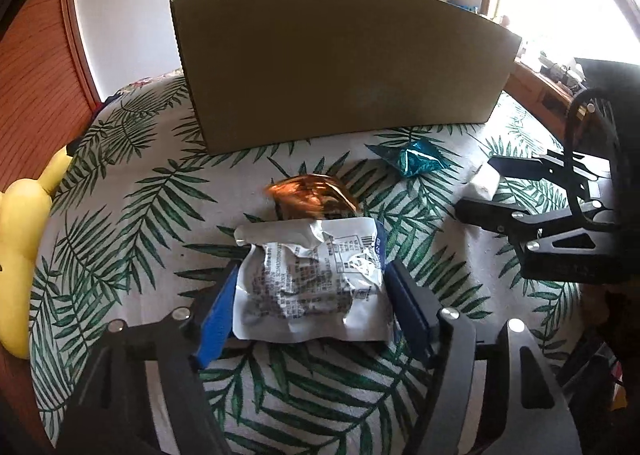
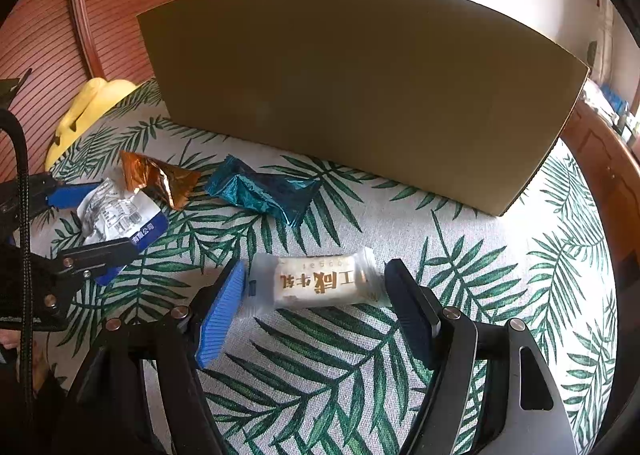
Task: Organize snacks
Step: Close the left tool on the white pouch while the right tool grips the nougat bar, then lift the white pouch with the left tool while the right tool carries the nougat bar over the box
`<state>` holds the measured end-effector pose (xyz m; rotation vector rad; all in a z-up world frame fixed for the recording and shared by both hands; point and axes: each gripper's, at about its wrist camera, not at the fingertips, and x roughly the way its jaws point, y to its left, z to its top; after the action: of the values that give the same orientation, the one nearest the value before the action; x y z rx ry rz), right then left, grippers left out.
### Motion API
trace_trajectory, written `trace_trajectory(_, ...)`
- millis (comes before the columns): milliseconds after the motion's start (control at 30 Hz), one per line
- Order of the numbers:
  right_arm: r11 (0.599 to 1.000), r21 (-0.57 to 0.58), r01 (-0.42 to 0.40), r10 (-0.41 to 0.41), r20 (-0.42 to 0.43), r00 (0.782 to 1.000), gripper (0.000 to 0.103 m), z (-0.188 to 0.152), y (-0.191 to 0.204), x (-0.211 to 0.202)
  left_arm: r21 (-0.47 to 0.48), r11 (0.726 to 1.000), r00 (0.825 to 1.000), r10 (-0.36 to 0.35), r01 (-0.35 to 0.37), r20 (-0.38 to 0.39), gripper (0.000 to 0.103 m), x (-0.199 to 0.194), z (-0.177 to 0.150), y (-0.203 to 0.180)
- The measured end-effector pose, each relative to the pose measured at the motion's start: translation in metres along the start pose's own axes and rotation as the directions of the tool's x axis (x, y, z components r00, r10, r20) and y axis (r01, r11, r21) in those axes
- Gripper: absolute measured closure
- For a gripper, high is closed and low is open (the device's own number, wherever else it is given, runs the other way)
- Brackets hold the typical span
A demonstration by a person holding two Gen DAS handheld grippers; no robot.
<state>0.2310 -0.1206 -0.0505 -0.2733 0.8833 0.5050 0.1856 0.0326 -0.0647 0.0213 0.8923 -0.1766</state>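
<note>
My left gripper (image 1: 310,287) is shut on a crumpled white printed snack packet (image 1: 312,279) that lies on the leaf-print cloth; both blue pads press its sides. The same packet (image 2: 116,215) shows at the left of the right wrist view. Just beyond it lie a copper foil snack (image 1: 310,197) and a teal foil snack (image 1: 416,159). My right gripper (image 2: 316,283) stands open around a white nougat candy (image 2: 316,281) flat on the cloth, its pads beside the wrapper ends. A brown cardboard box (image 1: 340,63) stands behind the snacks.
A yellow plush toy (image 1: 24,239) lies at the left edge of the cloth (image 1: 132,207). Wooden slatted doors (image 2: 52,35) rise behind it. A wooden desk (image 1: 548,91) with small items stands far right. Bare cloth stretches right of the nougat.
</note>
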Motion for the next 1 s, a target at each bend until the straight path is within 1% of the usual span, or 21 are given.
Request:
trace_trajectory(133,1.000,0.000,-0.001,0.001,0.001,1.000,0.029,0.000,0.000,0.000,-0.011,1.000,1.000,-0.017,0.017,0.002,0.033,-0.002,-0.001,0.000)
trace_trajectory(167,1.000,-0.001,-0.001,0.001,0.001,1.000,0.030,0.000,0.000,0.000,-0.013,1.000,1.000,-0.020,0.021,0.003,0.033,-0.003,-0.001,0.000)
trace_trajectory(233,1.000,-0.011,-0.007,0.007,0.007,1.000,0.041,0.000,0.002,-0.001,-0.019,0.999,0.999,-0.032,0.032,0.003,0.033,-0.005,-0.002,0.000)
trace_trajectory(267,1.000,-0.016,-0.008,0.008,0.011,1.000,0.043,-0.001,0.002,-0.002,-0.023,0.999,0.999,-0.036,0.037,0.003,0.033,-0.005,-0.003,0.000)
trace_trajectory(300,1.000,-0.021,-0.010,0.010,0.014,1.000,0.049,-0.001,0.004,-0.003,-0.026,0.999,0.999,-0.040,0.040,0.004,0.033,-0.006,-0.003,0.001)
trace_trajectory(400,0.999,-0.029,-0.013,0.014,0.021,1.000,0.054,-0.004,0.005,-0.007,-0.032,0.998,0.999,-0.048,0.048,0.011,0.033,-0.009,-0.004,0.002)
trace_trajectory(600,0.999,-0.014,-0.041,0.042,0.042,0.998,0.055,-0.008,0.000,-0.016,-0.044,0.997,0.997,-0.064,0.065,0.037,0.033,-0.018,-0.003,0.004)
trace_trajectory(733,0.999,0.003,-0.046,0.046,0.062,0.997,0.055,-0.010,-0.003,-0.023,-0.045,0.996,0.996,-0.073,0.076,0.053,0.033,-0.024,0.000,0.002)
trace_trajectory(1000,0.999,0.013,-0.031,0.030,0.109,0.994,0.055,-0.005,-0.009,-0.044,-0.044,0.994,0.990,-0.096,0.101,0.106,0.033,-0.035,0.017,-0.002)
